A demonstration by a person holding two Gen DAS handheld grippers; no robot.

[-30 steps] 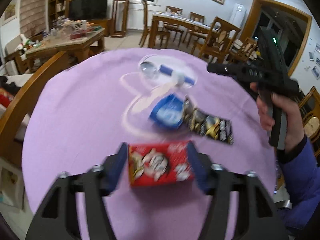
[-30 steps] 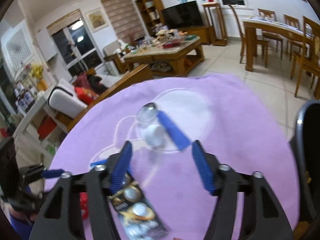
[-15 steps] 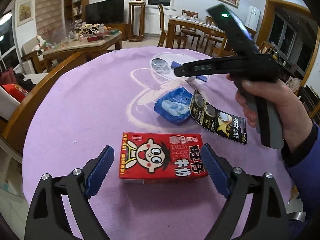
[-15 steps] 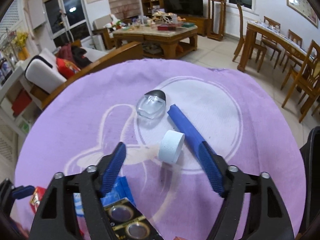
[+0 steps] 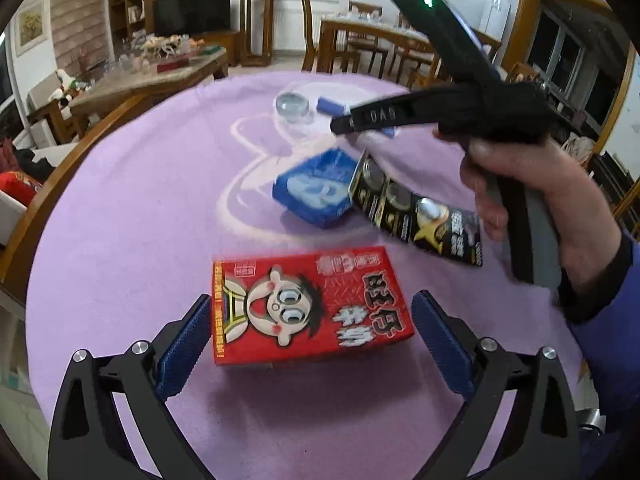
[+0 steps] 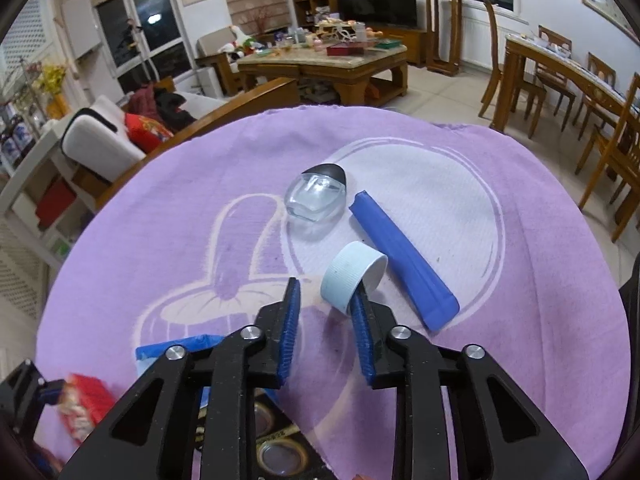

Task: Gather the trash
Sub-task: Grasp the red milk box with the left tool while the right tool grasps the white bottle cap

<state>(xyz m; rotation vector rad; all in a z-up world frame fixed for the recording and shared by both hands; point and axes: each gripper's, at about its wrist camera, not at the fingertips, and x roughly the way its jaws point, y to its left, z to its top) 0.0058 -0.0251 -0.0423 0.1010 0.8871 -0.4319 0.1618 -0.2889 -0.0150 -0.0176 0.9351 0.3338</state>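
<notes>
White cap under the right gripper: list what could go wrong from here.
The white cap sits tilted against the right finger, not between the narrowed jaws of the right gripper; closing may flick it away. It could roll into the blue stick. The left gripper stands open around the red carton.

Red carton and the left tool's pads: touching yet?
Apart. The left wrist view shows the red carton lying between the left tool's open pads, with purple cloth visible beside each pad.
</notes>
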